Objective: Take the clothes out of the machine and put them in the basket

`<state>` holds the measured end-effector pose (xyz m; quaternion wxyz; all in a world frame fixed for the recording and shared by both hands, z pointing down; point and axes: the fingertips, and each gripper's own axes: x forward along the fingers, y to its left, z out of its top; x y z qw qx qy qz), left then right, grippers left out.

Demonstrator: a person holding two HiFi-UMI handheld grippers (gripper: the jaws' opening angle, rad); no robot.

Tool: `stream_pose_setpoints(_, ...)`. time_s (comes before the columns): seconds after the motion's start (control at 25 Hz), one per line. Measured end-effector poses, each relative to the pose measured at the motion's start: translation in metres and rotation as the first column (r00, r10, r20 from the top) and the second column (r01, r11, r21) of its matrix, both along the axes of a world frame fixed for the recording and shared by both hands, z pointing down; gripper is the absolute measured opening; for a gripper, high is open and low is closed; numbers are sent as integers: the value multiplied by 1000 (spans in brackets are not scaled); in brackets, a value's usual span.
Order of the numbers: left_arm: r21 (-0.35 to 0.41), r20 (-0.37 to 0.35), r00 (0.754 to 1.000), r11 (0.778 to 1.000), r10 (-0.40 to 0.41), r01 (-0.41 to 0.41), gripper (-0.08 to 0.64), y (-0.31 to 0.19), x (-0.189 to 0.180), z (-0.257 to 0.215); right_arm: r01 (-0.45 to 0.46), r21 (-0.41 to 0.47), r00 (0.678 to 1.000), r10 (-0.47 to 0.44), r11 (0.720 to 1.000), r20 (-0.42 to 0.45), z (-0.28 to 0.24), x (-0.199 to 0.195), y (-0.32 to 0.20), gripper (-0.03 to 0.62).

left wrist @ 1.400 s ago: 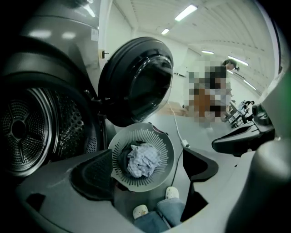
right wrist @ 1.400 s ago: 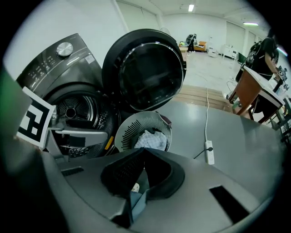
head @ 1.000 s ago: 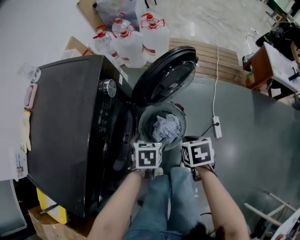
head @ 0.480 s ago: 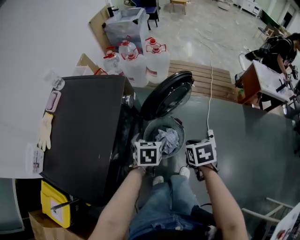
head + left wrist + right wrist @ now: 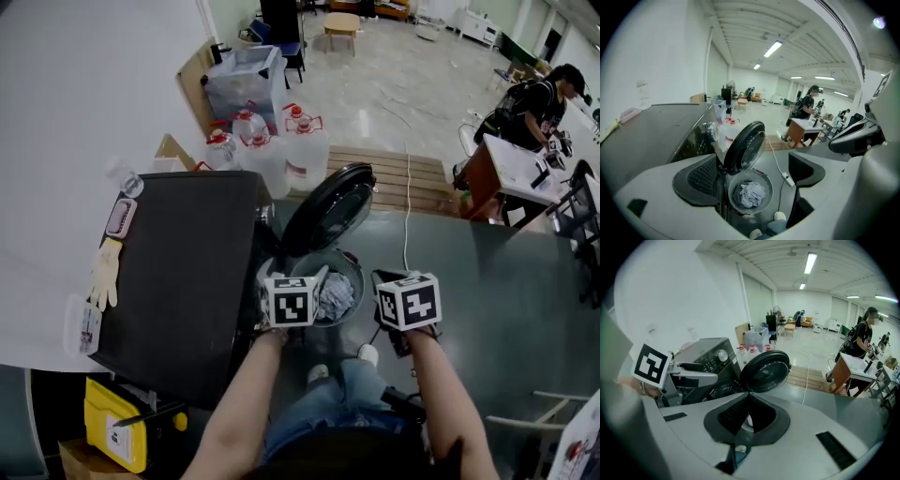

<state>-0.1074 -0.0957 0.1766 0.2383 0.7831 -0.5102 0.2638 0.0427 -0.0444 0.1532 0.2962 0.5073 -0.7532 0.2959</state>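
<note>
Holds the left claw (image 5: 752, 173) released, jaws wide with nothing between them. Holds the right claw (image 5: 746, 411) clenched on nothing. Finds the crumpled pale grey clothes (image 5: 751, 193) already in the round white mesh plastic basket (image 5: 733, 185) on the floor, just near of the open round black door (image 5: 328, 208) of the black front-loading washing machine (image 5: 187, 262). Cannot tell whether the drum is empty. Might leave a garment behind if unchecked. Might tip the basket with a white shoe (image 5: 319, 373) standing close beside it.
</note>
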Motion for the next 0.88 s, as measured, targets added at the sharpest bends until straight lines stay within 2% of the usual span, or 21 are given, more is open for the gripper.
stream_pose_setpoints(0.12, 29, -7, 1000, 1000, 0, 0, 480, 3, -2, -12, -2, 44, 1000, 1, 999, 18, -17, -2, 1, 2)
stream_pose_setpoints(0.32, 68, -1, 1000, 998, 7, -7, 480, 13, -12, -28, -54, 114, 998, 52, 992, 28, -43, 4, 4, 2)
stream_pose_setpoints(0.48, 137, -45, 999, 991, 5, 1, 480, 24, -14, -46, -38, 182, 998, 30, 983, 46, -58, 7, 13, 2)
stream_pose_setpoints(0.6, 212, -68, 998, 977, 13, 1, 480, 35, -13, -67, -6, 247, 999, -4, 969, 41, -70, 8, 22, 2)
stream_pose_setpoints(0.88, 343, -31, 999, 938, -42, 50, 480, 78, -20, -106, 66, 361, 996, -81, 930, 26, -99, 17, 65, 2)
